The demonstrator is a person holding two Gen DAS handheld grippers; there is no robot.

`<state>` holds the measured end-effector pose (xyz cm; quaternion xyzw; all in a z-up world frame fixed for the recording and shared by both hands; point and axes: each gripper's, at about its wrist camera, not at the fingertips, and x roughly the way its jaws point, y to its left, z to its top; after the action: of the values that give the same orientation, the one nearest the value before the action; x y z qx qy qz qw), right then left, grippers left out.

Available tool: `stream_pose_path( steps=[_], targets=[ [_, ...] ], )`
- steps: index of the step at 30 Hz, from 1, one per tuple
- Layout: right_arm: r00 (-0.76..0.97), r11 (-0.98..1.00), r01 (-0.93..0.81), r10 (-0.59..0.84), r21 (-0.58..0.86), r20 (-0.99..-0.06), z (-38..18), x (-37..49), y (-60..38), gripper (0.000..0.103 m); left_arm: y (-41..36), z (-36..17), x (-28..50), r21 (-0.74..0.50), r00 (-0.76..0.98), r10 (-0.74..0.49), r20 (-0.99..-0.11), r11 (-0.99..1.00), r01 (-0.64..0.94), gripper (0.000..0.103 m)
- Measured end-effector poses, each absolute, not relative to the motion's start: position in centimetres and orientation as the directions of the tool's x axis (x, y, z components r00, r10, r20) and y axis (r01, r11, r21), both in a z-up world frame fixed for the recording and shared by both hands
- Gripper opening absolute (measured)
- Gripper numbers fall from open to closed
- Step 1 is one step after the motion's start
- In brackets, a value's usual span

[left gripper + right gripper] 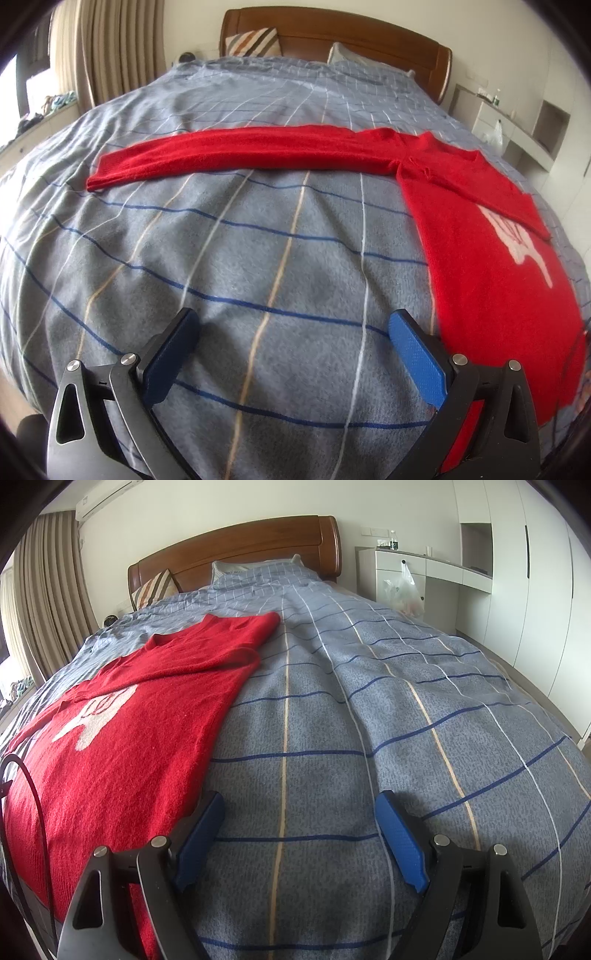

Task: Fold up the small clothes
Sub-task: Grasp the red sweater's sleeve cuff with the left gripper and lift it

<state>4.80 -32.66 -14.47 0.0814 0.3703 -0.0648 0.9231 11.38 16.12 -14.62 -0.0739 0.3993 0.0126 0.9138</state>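
Between both gaping claws: red sweater [491, 236] flat on bedspread [229, 258].

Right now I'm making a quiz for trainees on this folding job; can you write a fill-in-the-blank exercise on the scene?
1. The sweater on the bed is ____ in colour.
2. One sleeve lies stretched out; the other sleeve is ____ over the body.
3. The left gripper and right gripper both have their jaws ____.
4. The headboard is made of ____.

Missing words: red; folded; open; wood
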Motion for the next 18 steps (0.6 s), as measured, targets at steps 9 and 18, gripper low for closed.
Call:
stream_pose_path(
  steps=[9,18],
  targets=[
    [0.717,0.980,0.175,-0.059,0.097,-0.695,-14.7,5.0,-32.5,0.087,30.8,-10.7,17.7,-0.272,0.679,0.040,-0.733,0.898,-0.347,0.102],
    [0.717,0.980,0.175,-0.064,0.090,-0.695,-14.7,5.1,-32.5,0.087,35.8,-14.8,23.6,-0.296,0.530,-0.012,-0.848,0.839,-0.456,0.073]
  ],
)
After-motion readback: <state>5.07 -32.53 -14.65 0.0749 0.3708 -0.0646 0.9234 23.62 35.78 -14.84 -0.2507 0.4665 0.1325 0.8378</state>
